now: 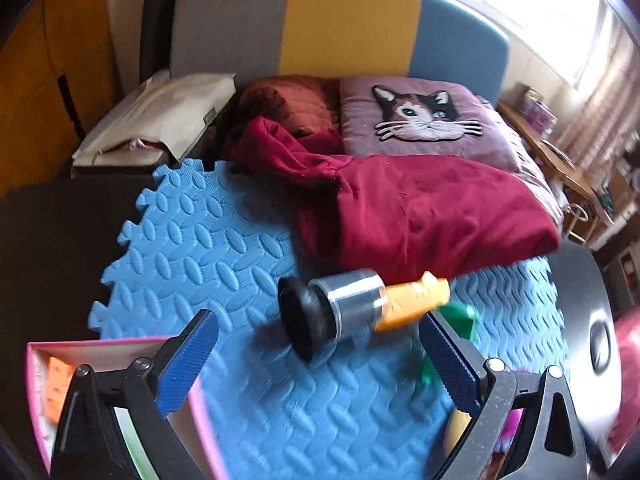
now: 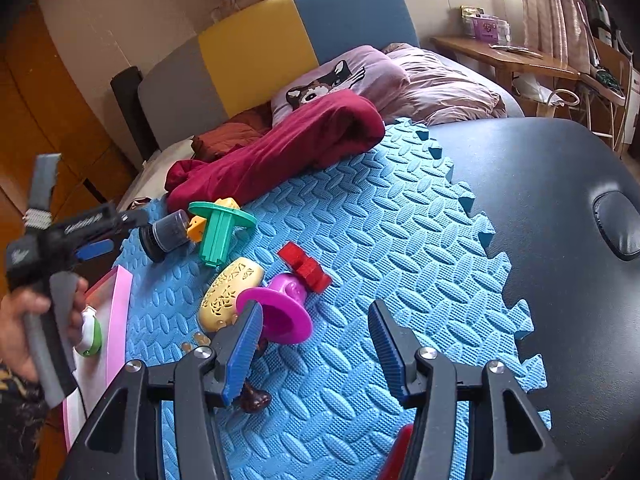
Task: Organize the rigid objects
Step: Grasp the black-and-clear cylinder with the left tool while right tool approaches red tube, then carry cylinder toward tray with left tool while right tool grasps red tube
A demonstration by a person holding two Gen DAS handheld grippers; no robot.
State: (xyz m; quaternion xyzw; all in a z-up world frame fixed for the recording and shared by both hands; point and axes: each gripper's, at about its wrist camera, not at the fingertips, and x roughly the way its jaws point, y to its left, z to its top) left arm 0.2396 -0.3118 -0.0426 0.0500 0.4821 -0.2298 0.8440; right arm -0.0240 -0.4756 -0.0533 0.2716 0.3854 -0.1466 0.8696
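Observation:
In the left wrist view my left gripper (image 1: 320, 344) stands wide open over the blue foam mat (image 1: 248, 248), nothing between its pads. Just beyond it lies a clear cylinder with a black cap and an orange end (image 1: 352, 308). The right wrist view shows that cylinder (image 2: 168, 232) beside a green spool (image 2: 220, 232), a red piece (image 2: 304, 264), a yellow perforated shell (image 2: 230, 292) and a magenta funnel-shaped toy (image 2: 280, 308). My right gripper (image 2: 316, 348) is open above the mat, its left finger next to the magenta toy. A person's hand holds the left gripper (image 2: 116, 236) near the cylinder.
A pink box (image 2: 116, 308) at the mat's left edge holds a white and green item (image 2: 90, 332). A dark red cloth (image 2: 280, 148) lies at the mat's far side, against a cat cushion (image 1: 424, 116). A small dark brown object (image 2: 254, 398) sits under my right gripper. Black tabletop (image 2: 540, 200) lies to the right.

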